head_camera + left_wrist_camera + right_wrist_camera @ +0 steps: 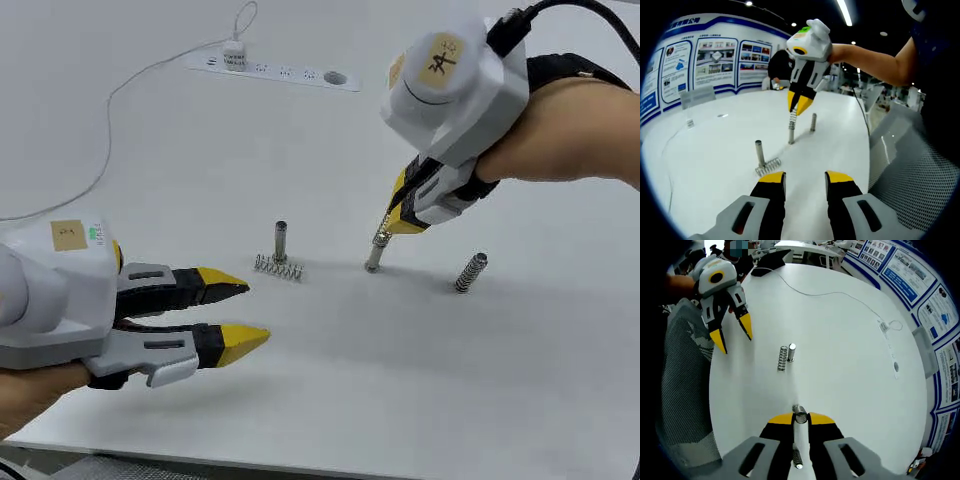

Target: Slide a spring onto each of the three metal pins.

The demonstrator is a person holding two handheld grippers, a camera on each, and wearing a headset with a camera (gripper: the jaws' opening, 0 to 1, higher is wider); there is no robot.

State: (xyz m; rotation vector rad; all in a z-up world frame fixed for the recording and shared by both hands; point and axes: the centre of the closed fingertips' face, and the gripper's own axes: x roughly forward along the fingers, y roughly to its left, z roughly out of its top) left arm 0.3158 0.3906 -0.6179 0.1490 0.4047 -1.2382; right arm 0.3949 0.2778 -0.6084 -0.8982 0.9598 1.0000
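While the left gripper point(256, 314) gapes, the yellow-labelled right gripper point(387, 230) pinches a spring point(799, 413).

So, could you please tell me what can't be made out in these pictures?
Head view: top of the middle pin, covered by the right tongs and their spring.
Right gripper view: the third pin, partly beneath those tongs.
Left gripper view: text on the posters, too small.

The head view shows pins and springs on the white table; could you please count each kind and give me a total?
Silver metal pins: 3 (bare left pin, middle pin, right pin)
Silver coil springs: 3 (loose spring lying beside the left pin, held spring in the right gripper at the middle pin, fitted spring around the right pin)
Total: 6
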